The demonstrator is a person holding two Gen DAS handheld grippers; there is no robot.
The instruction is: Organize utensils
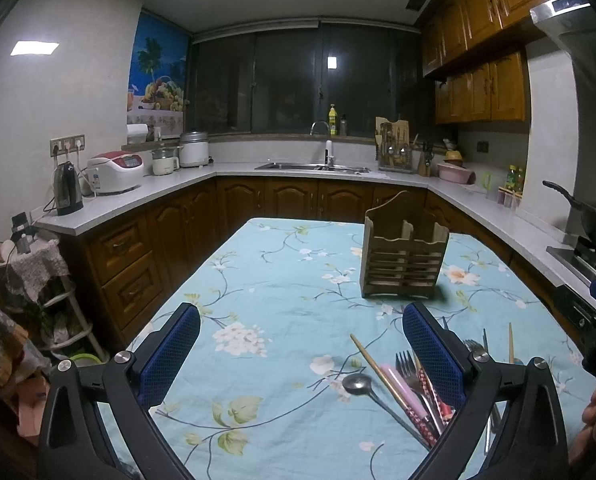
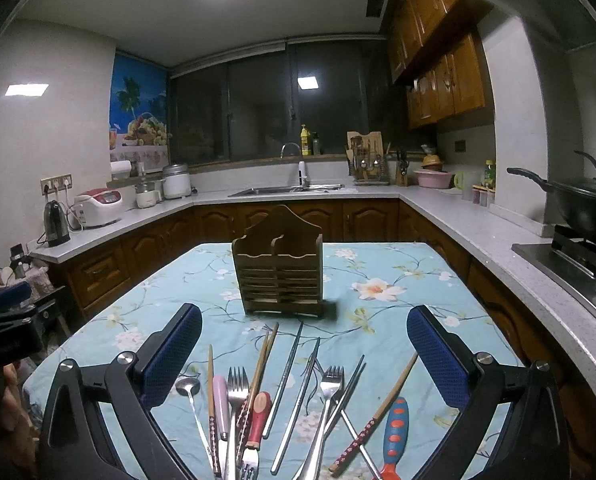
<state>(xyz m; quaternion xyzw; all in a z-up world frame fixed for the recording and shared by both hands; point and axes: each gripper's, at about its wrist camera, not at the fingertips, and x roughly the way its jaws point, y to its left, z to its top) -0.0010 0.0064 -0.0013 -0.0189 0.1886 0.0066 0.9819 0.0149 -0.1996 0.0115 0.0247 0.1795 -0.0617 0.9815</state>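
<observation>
A wooden slatted utensil holder [image 2: 278, 276] with two compartments stands upright and empty on the floral tablecloth [image 2: 397, 308], also in the left wrist view as the holder [image 1: 403, 256]. A heap of utensils lies in front of it: a spoon [image 2: 188, 387], forks [image 2: 331, 380], metal chopsticks [image 2: 288, 376], wooden chopsticks [image 2: 264, 356] and a blue dotted handle [image 2: 393, 432]. My right gripper [image 2: 303, 340] hovers open over the heap. My left gripper [image 1: 301, 340] is open left of the pile, with the spoon [image 1: 357, 384] and fork [image 1: 405, 364] near its right finger.
The table [image 1: 258, 264] stands in a U-shaped kitchen with counters all round. A kettle [image 1: 68, 188] and rice cooker [image 1: 116, 172] sit at left, a sink [image 1: 309, 167] at the back, a wok [image 2: 585, 200] on the stove at right. A person's hand [image 1: 593, 420] shows at the right edge.
</observation>
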